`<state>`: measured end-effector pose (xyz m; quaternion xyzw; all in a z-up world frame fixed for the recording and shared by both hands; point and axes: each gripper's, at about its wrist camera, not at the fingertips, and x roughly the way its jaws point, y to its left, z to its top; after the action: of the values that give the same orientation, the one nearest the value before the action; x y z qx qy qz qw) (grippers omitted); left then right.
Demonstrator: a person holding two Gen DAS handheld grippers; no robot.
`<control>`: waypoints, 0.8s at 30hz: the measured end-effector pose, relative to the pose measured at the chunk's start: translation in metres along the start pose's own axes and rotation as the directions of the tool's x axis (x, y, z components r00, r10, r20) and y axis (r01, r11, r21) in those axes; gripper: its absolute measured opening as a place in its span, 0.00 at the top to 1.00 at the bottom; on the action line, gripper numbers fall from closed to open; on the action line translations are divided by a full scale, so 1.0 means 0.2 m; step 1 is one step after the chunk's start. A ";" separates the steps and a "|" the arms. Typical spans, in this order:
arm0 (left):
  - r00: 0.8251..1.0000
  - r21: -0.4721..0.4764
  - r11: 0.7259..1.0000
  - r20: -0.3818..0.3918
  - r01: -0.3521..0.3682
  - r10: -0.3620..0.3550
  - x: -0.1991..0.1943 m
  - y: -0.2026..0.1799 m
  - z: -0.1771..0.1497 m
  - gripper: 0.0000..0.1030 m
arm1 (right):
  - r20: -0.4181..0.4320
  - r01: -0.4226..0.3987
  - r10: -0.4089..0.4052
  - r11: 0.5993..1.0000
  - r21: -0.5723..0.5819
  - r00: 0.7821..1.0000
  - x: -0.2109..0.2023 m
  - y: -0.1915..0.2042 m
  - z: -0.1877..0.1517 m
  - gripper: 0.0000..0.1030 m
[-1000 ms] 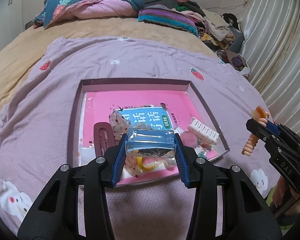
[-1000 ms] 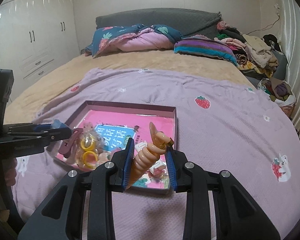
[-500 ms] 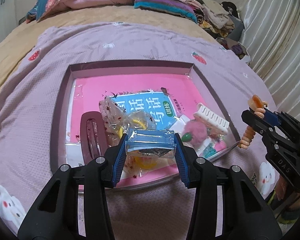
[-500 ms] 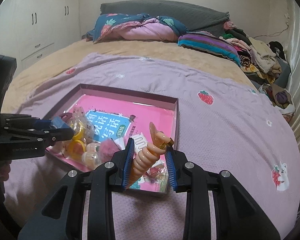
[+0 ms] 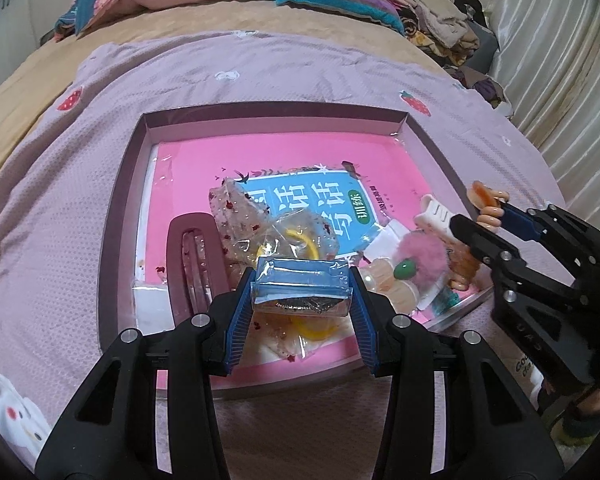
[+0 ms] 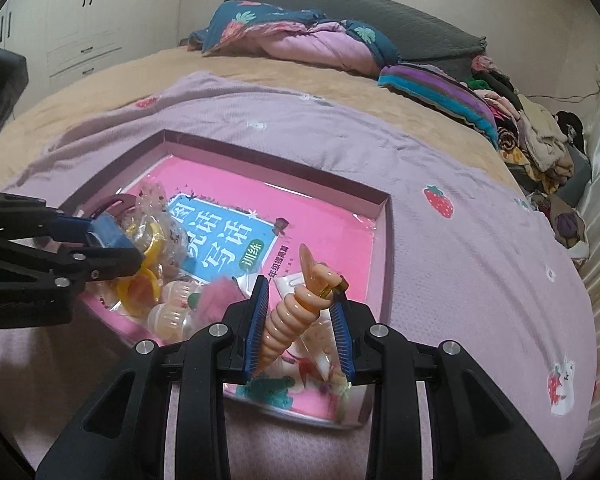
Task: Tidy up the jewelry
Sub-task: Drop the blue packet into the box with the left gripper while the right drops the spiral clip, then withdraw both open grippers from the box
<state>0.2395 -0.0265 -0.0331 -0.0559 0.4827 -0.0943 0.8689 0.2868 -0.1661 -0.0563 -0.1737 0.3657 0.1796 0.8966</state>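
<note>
Bedroom. I see a bed (image 5: 100,80) with a tan sheet, a lilac strawberry-print blanket (image 5: 300,72) spread over it, bundled quilts and a clothes pile at the far end, white wardrobes (image 6: 80,20) on the left wall, and a pale curtain (image 5: 560,60) on the right.

One shallow mauve box tray (image 5: 118,216) lies on the blanket, floored by a pink booklet (image 5: 300,152) with a blue title panel.

Count in the tray:
- one maroon hair clip (image 5: 192,256), long axis running away from my left camera
- one white comb-like clip (image 5: 436,216)
- one pink fluffy piece (image 5: 424,252)
- at least two yellow rings in clear bags; exact number I cannot tell.

My left claw (image 5: 302,300) is clamped on one small clear packet (image 5: 300,286) with a blue header and a dark metallic piece inside, held flat over the tray's near edge.

My right claw (image 6: 298,320) grips one peach spiral hair clip (image 6: 296,312) above the tray's near right corner. Its long axis lies diagonal between the pads, with the flat end up and away and the narrow end toward the camera.
</note>
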 end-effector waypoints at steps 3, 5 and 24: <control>1.000 -0.004 1.000 -0.001 -0.005 0.005 0.01 0.01 0.01 0.65 | -0.007 -0.017 0.017 1.000 0.000 1.000 0.02 0.01 0.00 0.71; 1.000 -0.006 1.000 -0.002 -0.007 0.007 0.01 0.01 0.01 0.65 | -0.008 -0.031 0.031 0.999 0.004 0.999 0.02 0.02 0.00 0.70; 1.000 -0.011 1.000 0.001 -0.012 0.012 -0.03 0.00 0.03 0.51 | -0.009 -0.086 0.088 0.991 0.099 0.996 -0.06 -0.04 -0.06 0.52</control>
<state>0.2414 -0.0245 -0.0253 -0.0576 0.4830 -0.0864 0.8694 0.2748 -0.1818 -0.0539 -0.1143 0.3873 0.1990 0.8929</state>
